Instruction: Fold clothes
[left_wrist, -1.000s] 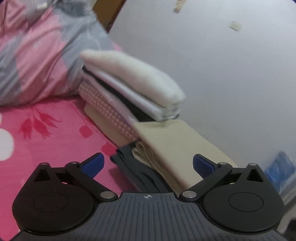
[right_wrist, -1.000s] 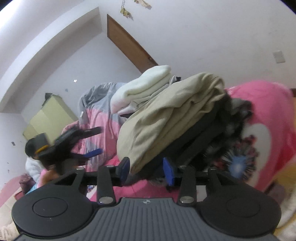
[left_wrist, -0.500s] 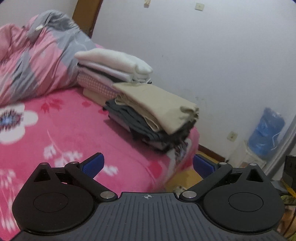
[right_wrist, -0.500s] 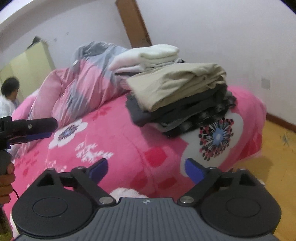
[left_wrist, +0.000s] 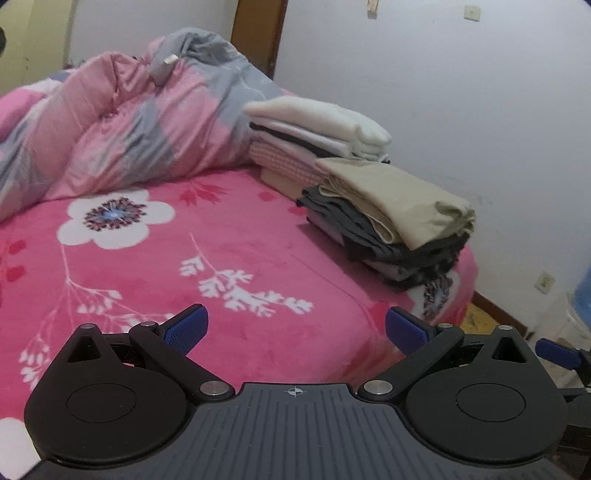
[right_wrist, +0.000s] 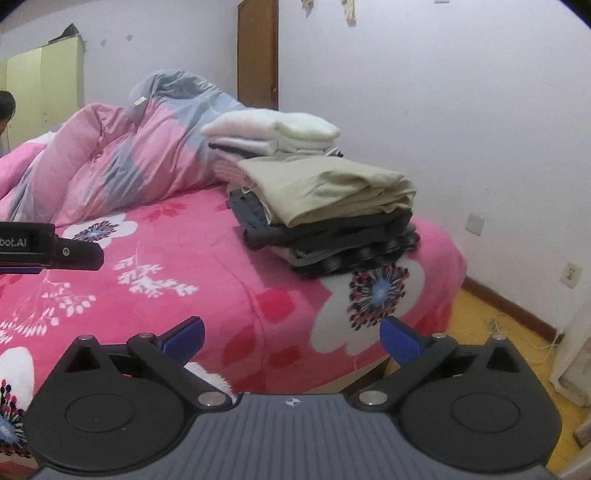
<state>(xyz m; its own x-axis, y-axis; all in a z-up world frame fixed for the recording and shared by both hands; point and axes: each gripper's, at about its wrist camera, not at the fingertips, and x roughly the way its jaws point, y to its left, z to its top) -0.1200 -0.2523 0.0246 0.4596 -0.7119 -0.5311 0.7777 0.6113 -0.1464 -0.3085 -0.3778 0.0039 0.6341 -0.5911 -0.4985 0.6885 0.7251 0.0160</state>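
**Two stacks of folded clothes on the bed, both my jaws spread and empty**

Two of my grippers hang over the near edge of the pink floral blanket (left_wrist: 258, 251). Farthest left, the rumpled pink-and-grey quilt (left_wrist: 122, 122) lies heaped across the far side of the bed. My left gripper (left_wrist: 295, 328) has its jaws spread wide, its blue pads (left_wrist: 186, 326) apart, with only blanket showing between them. To the right of the quilt, on the far right part of the bed near the white wall (left_wrist: 461, 110), stand the folded clothes: the farther stack (left_wrist: 317, 133), topped by a thick white piece, touches the quilt; the nearer stack (left_wrist: 391, 221) sits just beside it, a beige garment (left_wrist: 402, 199) lying on dark grey ones. In the right wrist view that nearer stack sits close to the bed's right-hand corner. My right gripper (right_wrist: 291, 338) has just been opening and its jaws now stand wide, nothing between them, well short of the clothes. Beyond the bed's right edge lies yellow floor (right_wrist: 491, 328).
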